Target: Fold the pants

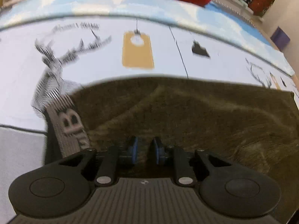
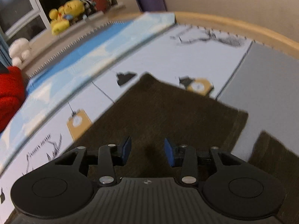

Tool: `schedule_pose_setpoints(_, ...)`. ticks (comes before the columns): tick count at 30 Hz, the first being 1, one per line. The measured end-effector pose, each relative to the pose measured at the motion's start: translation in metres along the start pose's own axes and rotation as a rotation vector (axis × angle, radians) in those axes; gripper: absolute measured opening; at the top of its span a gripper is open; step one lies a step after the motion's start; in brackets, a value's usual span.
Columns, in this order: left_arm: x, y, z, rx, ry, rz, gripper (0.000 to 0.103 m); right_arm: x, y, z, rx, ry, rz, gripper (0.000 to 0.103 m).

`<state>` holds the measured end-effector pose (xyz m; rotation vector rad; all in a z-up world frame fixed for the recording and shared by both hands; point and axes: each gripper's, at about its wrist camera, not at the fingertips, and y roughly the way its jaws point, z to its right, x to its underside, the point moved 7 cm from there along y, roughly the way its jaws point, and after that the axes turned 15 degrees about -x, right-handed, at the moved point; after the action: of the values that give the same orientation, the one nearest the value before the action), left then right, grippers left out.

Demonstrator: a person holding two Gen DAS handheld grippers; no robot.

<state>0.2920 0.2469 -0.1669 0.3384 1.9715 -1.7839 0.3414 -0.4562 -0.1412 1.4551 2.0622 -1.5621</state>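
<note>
Pants: one dark brown pair spread flat on a printed floor mat — directly beneath both grippers.
Left gripper: fingers narrowly parted, pinching nothing.
Right gripper: fingers spread wider — empty.

Pants: dark olive-brown cloth with a soft, napped, matt surface, creased in shallow ridges; waistband of grey woven elastic bearing dark lettering. Play mat: smooth, matt, foam-like sheet, pale with printed motifs, one grey panel, and a blue-and-white printed band along its edge. Left gripper and right gripper: matt black plastic bodies with a ribbed top plate, bright metal pivot pins, and blue rubber-like pads. Red item: fuzzy cloth. Yellow toy: plush. Curved rim: smooth, light, wood-like finish.
</note>
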Motion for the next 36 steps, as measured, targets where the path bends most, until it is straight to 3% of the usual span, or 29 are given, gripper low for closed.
schedule_pose_setpoints(2, -0.012, -0.017, -0.013, -0.007, -0.053, 0.095, 0.044, -0.002, -0.002, -0.009, -0.017, -0.026, 0.01, 0.041)
schedule_pose_setpoints(3, -0.018, -0.021, -0.021, -0.032, -0.091, 0.117, 0.064, -0.003, -0.004, -0.017, -0.027, -0.056, 0.017, 0.041)
schedule_pose_setpoints(4, -0.021, -0.023, -0.035, -0.076, -0.136, 0.131, 0.075, -0.003, -0.009, -0.022, -0.036, -0.083, 0.024, 0.041)
schedule_pose_setpoints(6, -0.022, -0.013, -0.054, -0.155, -0.194, 0.103, 0.079, -0.003, -0.016, -0.035, -0.057, -0.124, 0.033, 0.041)
schedule_pose_setpoints(8, -0.017, 0.001, -0.061, -0.161, -0.207, 0.047, 0.079, 0.0, -0.029, -0.045, -0.088, -0.139, 0.038, 0.041)
schedule_pose_setpoints(11, -0.015, 0.01, -0.048, -0.185, -0.106, 0.068, 0.084, -0.001, -0.046, -0.065, -0.134, -0.183, 0.056, 0.041)
schedule_pose_setpoints(12, -0.015, 0.009, -0.043, -0.212, -0.061, 0.084, 0.074, -0.002, -0.053, -0.071, -0.15, -0.197, 0.06, 0.041)
schedule_pose_setpoints(13, -0.012, 0.009, -0.044, -0.259, -0.032, 0.105, 0.037, -0.002, -0.061, -0.077, -0.167, -0.204, 0.066, 0.041)
schedule_pose_setpoints(14, -0.013, 0.01, -0.051, -0.34, -0.009, 0.124, 0.012, -0.003, -0.07, -0.082, -0.186, -0.205, 0.072, 0.041)
schedule_pose_setpoints(15, -0.011, 0.01, -0.058, -0.378, 0.002, 0.14, 0.008, -0.004, -0.08, -0.087, -0.204, -0.204, 0.08, 0.041)
schedule_pose_setpoints(16, -0.011, 0.01, -0.06, -0.367, -0.019, 0.142, 0.006, -0.004, -0.088, -0.091, -0.215, -0.206, 0.087, 0.041)
schedule_pose_setpoints(19, -0.011, 0.007, -0.059, -0.365, -0.026, 0.121, 0.008, -0.005, -0.118, -0.102, -0.238, -0.233, 0.117, 0.041)
schedule_pose_setpoints(20, -0.012, 0.003, -0.06, -0.357, -0.042, 0.126, 0.011, -0.003, -0.13, -0.105, -0.244, -0.248, 0.124, 0.043)
schedule_pose_setpoints(21, -0.013, -0.001, -0.063, -0.339, -0.079, 0.129, 0.031, -0.001, -0.141, -0.106, -0.249, -0.262, 0.129, 0.044)
schedule_pose_setpoints(22, -0.014, -0.005, -0.067, -0.33, -0.119, 0.133, 0.065, 0.002, -0.15, -0.107, -0.255, -0.272, 0.132, 0.047)
schedule_pose_setpoints(24, -0.012, -0.01, -0.079, -0.349, -0.198, 0.136, 0.091, 0.01, -0.168, -0.106, -0.268, -0.279, 0.131, 0.051)
schedule_pose_setpoints(27, 0.0, 0.003, -0.076, -0.263, -0.222, 0.043, 0.086, 0.029, -0.188, -0.096, -0.28, -0.246, 0.101, 0.055)
schedule_pose_setpoints(28, 0.005, 0.009, -0.074, -0.227, -0.22, 0.025, 0.069, 0.035, -0.192, -0.093, -0.283, -0.237, 0.092, 0.056)
schedule_pose_setpoints(29, 0.007, 0.013, -0.073, -0.217, -0.209, 0.022, 0.062, 0.043, -0.196, -0.09, -0.287, -0.23, 0.08, 0.056)
schedule_pose_setpoints(30, 0.006, 0.013, -0.073, -0.237, -0.196, 0.057, 0.044, 0.051, -0.2, -0.088, -0.292, -0.23, 0.069, 0.056)
schedule_pose_setpoints(31, 0.004, 0.012, -0.074, -0.254, -0.185, 0.079, 0.037, 0.058, -0.202, -0.085, -0.292, -0.24, 0.057, 0.056)
schedule_pose_setpoints(34, -0.003, 0.003, -0.064, -0.333, -0.141, 0.159, 0.033, 0.068, -0.206, -0.082, -0.249, -0.277, 0.047, 0.056)
schedule_pose_setpoints(36, 0.001, 0.007, -0.056, -0.373, -0.108, 0.118, 0.04, 0.069, -0.209, -0.085, -0.241, -0.308, 0.063, 0.056)
